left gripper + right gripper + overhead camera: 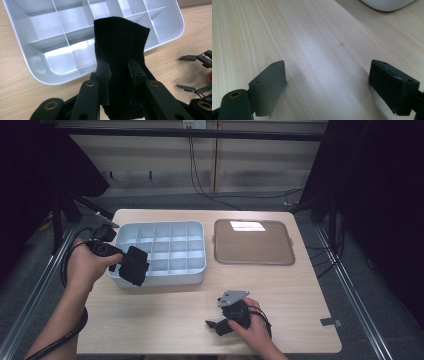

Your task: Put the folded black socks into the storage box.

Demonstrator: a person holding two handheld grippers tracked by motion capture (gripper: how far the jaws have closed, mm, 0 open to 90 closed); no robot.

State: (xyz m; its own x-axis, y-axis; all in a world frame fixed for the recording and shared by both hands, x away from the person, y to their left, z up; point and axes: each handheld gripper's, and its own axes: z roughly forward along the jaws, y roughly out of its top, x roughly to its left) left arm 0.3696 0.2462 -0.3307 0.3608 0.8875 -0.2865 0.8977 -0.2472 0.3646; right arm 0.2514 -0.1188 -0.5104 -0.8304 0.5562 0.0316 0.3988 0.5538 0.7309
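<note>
Black sock (120,45) overhangs divided tray's (37,75) near edge.

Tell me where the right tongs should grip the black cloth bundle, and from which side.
Take the black cloth bundle by its free upper end, coming from the table's open near side. The left tongs already clamp its lower part, and the divided tray blocks the far side.

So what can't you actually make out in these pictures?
- Black cloth: in the left gripper view its lower end is cut off by the bottom edge, behind the left gripper; sock or sleeve, I cannot tell.
- Tray: in the high view the cloth hides its near left corner.
- Right gripper: in the high view the hand covers much of it.
- Lid: glare washes out its far edge.
</note>
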